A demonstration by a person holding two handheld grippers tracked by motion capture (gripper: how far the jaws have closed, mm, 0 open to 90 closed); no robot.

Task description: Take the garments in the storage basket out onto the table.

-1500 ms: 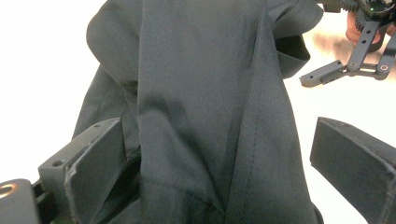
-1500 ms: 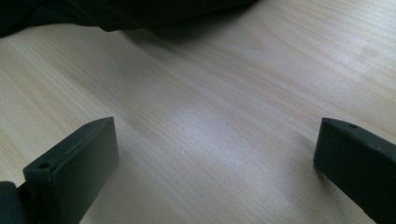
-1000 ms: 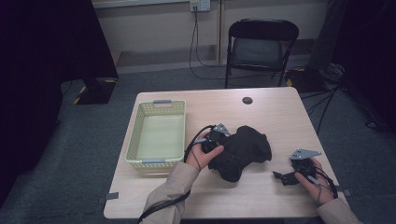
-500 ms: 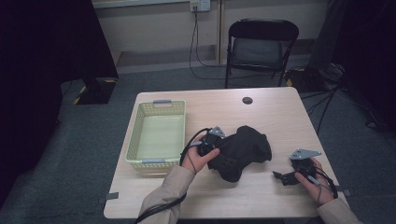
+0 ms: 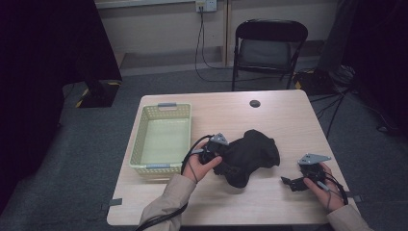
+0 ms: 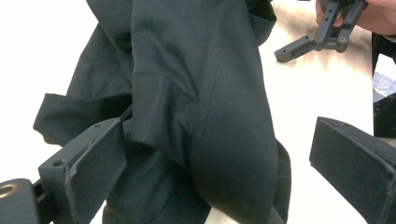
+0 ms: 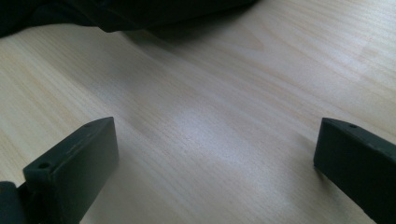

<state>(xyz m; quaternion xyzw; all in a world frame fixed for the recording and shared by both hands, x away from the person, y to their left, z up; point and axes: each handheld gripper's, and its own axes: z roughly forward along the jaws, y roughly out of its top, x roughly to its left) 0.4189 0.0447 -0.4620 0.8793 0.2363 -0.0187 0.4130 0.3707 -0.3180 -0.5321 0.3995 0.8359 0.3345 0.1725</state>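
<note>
Two grippers on the pale wooden table: left gripper jaws wide around crumpled black cloth garment at table centre beside yellow plastic basket; right gripper gaping, empty, well apart.

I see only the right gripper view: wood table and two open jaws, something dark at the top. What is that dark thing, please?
Observer: A crumpled black cloth lying mid-table.
Operator: Is the left gripper near it?
Observer: Yes. The left gripper has its jaws open around a fold of the cloth, not closed on it.
Operator: Anything else on the table?
Observer: A pale yellow basket, empty, stands left of the cloth, and a small dark disc lies near the far edge.
</note>
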